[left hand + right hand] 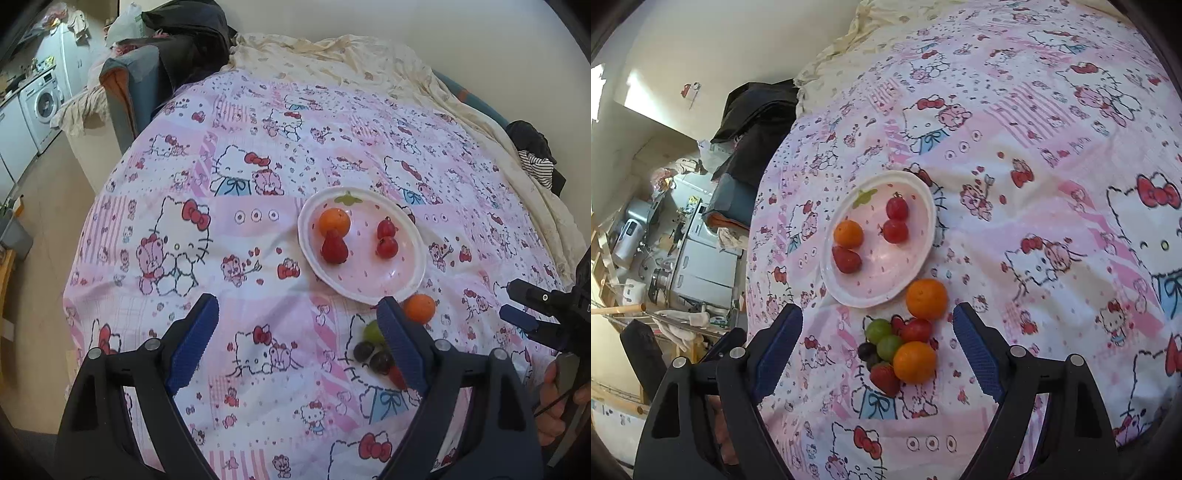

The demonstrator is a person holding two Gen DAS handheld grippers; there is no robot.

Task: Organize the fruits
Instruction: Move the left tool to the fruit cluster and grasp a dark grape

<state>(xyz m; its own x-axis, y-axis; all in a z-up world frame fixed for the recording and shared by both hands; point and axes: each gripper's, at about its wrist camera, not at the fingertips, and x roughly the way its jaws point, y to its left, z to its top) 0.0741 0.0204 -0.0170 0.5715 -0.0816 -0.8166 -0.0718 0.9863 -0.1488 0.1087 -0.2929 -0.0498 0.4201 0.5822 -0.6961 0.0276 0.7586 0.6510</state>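
Both grippers, left gripper and right gripper, stand wide open above the bedsheet, holding nothing. Loose fruit lies clustered on the sheet just beside the plate: two oranges, green grapes, a dark grape, a strawberry and a red fruit. Inside the pale pink, white-rimmed plate sit one orange, one strawberry and two red cherry-like fruits.
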